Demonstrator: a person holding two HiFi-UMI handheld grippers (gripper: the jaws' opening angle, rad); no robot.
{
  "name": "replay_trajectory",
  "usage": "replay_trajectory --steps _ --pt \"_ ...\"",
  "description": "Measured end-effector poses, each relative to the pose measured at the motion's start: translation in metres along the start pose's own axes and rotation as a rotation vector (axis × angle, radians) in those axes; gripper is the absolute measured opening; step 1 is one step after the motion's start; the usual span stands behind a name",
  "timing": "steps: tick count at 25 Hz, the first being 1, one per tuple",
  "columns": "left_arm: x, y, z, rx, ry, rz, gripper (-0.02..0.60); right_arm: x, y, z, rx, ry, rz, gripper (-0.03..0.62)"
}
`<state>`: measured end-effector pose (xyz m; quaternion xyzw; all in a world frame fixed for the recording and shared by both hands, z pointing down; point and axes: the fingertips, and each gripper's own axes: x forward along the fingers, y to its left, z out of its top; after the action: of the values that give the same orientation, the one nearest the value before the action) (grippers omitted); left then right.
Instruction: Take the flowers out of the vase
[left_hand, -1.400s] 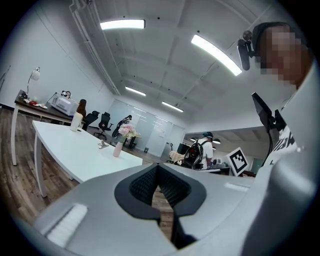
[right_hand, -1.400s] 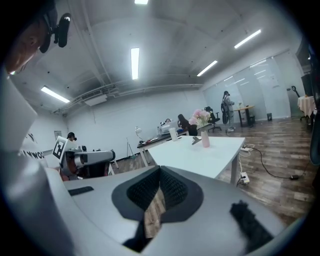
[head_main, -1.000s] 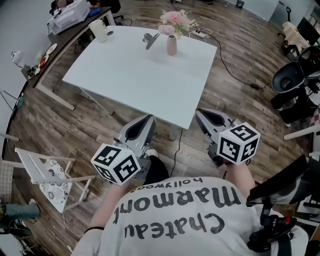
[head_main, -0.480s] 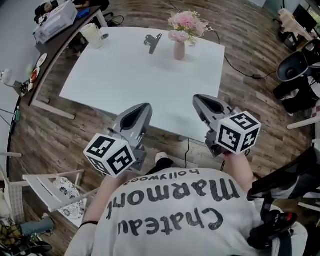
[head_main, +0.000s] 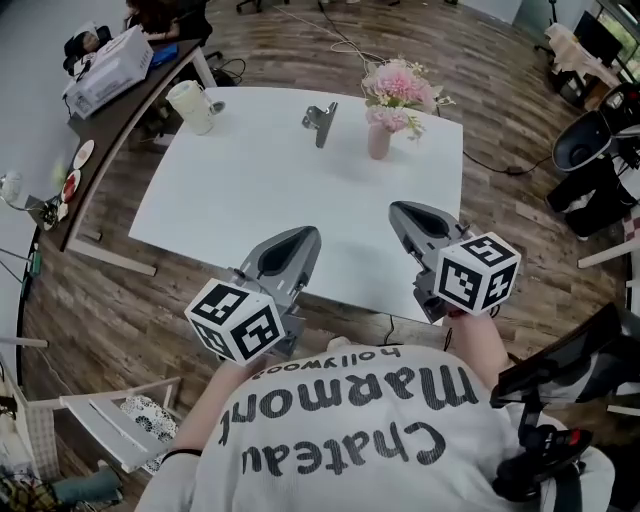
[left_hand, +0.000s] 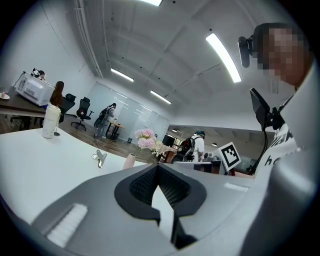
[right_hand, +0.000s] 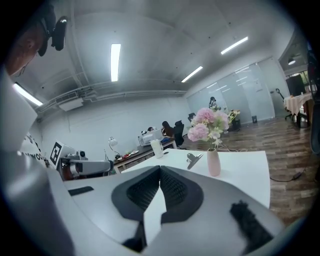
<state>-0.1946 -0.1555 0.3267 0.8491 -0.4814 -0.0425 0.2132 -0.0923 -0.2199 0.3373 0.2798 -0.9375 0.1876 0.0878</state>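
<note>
Far right of tabletop: slim pink ceramic vase (head_main: 378, 141), upright, bunch of pink and white flowers (head_main: 400, 85) inside, not yet removed.
Left gripper (head_main: 303, 234): jaws pressed together, nothing between; held over near table edge, well short of vase, probably approaching.
Right gripper (head_main: 399, 209): jaws closed, empty; aimed toward vase.
Surface: white rectangular table (head_main: 250, 200); silver binder clip (head_main: 319, 122) near vase, cream mug (head_main: 190, 105) at far-left corner.
Room: wood-plank floor (head_main: 130, 290), open office, ceiling strip lights.

Hidden and clipped parts
The flowers' (head_main: 398, 85) stems were hidden inside the pink vase (head_main: 378, 140) — its base sat behind the left gripper (left_hand: 158, 169) in that gripper's view; the black office chair (head_main: 590, 150) ran off the head view's right edge.
</note>
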Motion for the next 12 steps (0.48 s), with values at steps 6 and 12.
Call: replay_trajectory --steps 6,12 --pt "0.009 0.011 -0.011 -0.046 0.016 -0.02 0.002 0.01 -0.007 -0.003 0.003 0.039 -0.023 0.014" --pt "0.02 0.017 -0.022 -0.042 0.032 -0.011 0.002 0.018 -0.019 -0.011 -0.002 0.065 -0.008 0.014"
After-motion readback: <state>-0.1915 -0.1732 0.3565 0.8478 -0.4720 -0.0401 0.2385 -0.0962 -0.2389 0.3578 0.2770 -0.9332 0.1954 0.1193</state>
